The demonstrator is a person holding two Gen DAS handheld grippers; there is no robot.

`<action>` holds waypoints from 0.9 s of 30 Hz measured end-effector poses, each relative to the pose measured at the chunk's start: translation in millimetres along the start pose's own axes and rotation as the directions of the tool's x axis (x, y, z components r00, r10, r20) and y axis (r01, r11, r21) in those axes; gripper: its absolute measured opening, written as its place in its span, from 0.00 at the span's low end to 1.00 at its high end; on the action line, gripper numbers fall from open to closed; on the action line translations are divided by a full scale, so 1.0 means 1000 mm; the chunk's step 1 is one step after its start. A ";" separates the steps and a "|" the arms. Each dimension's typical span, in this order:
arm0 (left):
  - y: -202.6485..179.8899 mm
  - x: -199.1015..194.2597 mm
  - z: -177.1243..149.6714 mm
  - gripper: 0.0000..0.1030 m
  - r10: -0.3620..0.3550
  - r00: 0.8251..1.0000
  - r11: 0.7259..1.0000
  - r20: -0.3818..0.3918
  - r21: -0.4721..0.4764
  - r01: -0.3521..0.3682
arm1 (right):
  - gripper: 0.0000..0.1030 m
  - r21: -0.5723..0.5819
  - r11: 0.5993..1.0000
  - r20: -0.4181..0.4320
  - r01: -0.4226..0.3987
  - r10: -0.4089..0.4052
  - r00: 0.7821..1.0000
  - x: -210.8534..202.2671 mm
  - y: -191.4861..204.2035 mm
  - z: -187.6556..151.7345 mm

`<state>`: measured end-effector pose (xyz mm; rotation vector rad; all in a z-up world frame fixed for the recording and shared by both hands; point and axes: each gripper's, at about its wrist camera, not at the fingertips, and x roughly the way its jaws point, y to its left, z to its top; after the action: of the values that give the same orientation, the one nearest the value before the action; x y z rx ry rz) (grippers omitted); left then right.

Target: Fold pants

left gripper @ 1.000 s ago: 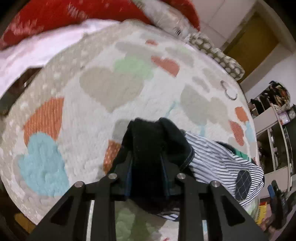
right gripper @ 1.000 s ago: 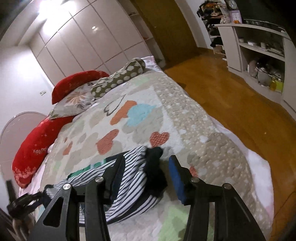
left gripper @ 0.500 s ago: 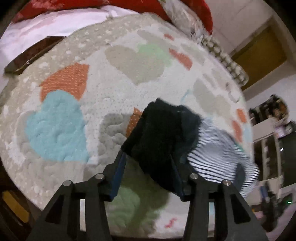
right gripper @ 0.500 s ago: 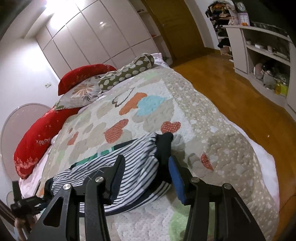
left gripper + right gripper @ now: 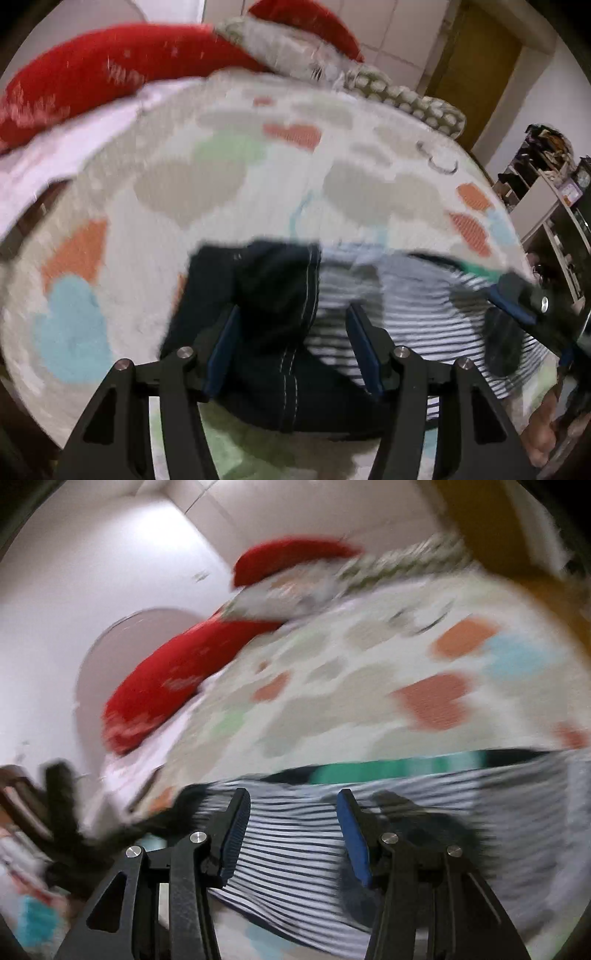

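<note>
Dim indoor light; strong motion blur in right wrist view, milder in left; fisheye-bent, dark-vignetted edges.

Motion blur smeared the right wrist view, leaving the quilt's point(image 5: 369, 657) hearts and the red pillow point(image 5: 173, 686) soft-edged. The striped pants point(image 5: 295, 834) ran off the frame's right edge, and a dark shape point(image 5: 62, 812) at far left was too blurred to identify.

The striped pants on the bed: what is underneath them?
The striped pants lie on the heart-patterned quilt, which shows all around them. Their dark navy part sits between the open left gripper fingers. Whatever lies directly beneath the fabric is covered.
</note>
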<state>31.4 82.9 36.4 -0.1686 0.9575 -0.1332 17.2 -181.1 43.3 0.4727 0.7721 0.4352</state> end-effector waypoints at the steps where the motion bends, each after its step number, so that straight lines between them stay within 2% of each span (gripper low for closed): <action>1: 0.000 0.005 -0.005 0.56 -0.001 1.000 1.000 -0.003 0.004 0.001 | 0.51 0.045 0.997 -0.045 -0.066 0.068 0.997 0.022 -0.001 0.001; 4: -0.013 0.007 -0.015 0.56 0.058 0.998 0.993 0.036 0.096 -0.061 | 0.51 0.149 0.976 -0.127 -0.156 0.175 0.976 0.067 -0.014 -0.001; 6: -0.017 0.008 -0.019 0.56 0.073 0.996 0.989 0.048 0.127 -0.079 | 0.40 0.224 0.968 -0.124 -0.112 0.142 0.982 0.084 -0.037 0.000; 7: -0.016 0.008 -0.020 0.56 0.069 0.996 0.989 0.050 0.126 -0.075 | 0.23 0.256 0.960 -0.107 -0.115 0.146 0.983 0.085 -0.050 0.002; 8: -0.015 0.008 -0.020 0.56 0.062 0.997 0.990 0.051 0.123 -0.068 | 0.10 0.282 0.953 -0.094 -0.113 0.144 0.985 0.084 -0.061 0.005; 10: -0.014 0.009 -0.021 0.56 0.054 0.997 0.991 0.053 0.121 -0.060 | 0.05 0.313 0.947 -0.046 -0.079 0.098 0.994 0.067 -0.085 0.007; 13: -0.015 0.009 -0.022 0.56 0.058 0.997 0.990 0.058 0.129 -0.066 | 0.03 0.359 0.932 0.018 -0.054 0.051 0.999 0.036 -0.117 0.007; 15: -0.016 0.009 -0.022 0.56 0.062 0.996 0.989 0.057 0.130 -0.069 | 0.03 0.364 0.931 0.050 -0.031 0.013 0.999 0.016 -0.128 0.004; 17: -0.016 0.009 -0.022 0.56 0.059 0.997 0.989 0.055 0.129 -0.066 | 0.04 0.368 0.923 0.100 0.113 -0.160 0.982 -0.013 -0.136 0.001; 18: -0.016 0.009 -0.022 0.56 0.063 0.996 0.989 0.057 0.129 -0.069 | 0.04 0.387 0.909 0.113 0.154 -0.213 0.971 -0.024 -0.141 0.002; 19: -0.016 0.009 -0.022 0.56 0.064 0.996 0.989 0.058 0.128 -0.071 | 0.05 0.417 0.893 0.118 0.170 -0.239 0.964 -0.035 -0.145 0.001; 20: -0.016 0.011 -0.022 0.56 0.066 0.996 0.989 0.058 0.127 -0.073 | 0.13 0.442 0.883 0.137 0.159 -0.241 0.961 -0.047 -0.143 -0.002; 22: -0.017 0.013 -0.023 0.57 0.073 0.995 0.989 0.061 0.128 -0.081 | 0.16 0.406 0.904 0.175 0.131 -0.217 0.960 -0.062 -0.121 -0.005; 23: -0.018 0.014 -0.024 0.57 0.078 0.995 0.988 0.062 0.129 -0.085 | 0.21 0.339 0.936 0.179 0.098 -0.167 0.970 -0.064 -0.098 -0.008; 25: -0.019 0.014 -0.024 0.57 0.086 0.994 0.986 0.061 0.135 -0.094 | 0.31 0.256 0.966 0.138 0.039 -0.077 0.987 -0.058 -0.073 -0.017; 27: -0.019 0.014 -0.023 0.57 0.083 0.995 0.987 0.051 0.137 -0.090 | 0.34 0.188 0.982 0.062 -0.030 0.018 0.998 -0.042 -0.053 -0.032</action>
<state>19.6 60.1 15.8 -0.0016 0.9054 -0.1151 -23.0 -238.9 17.5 0.6699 0.7535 0.3701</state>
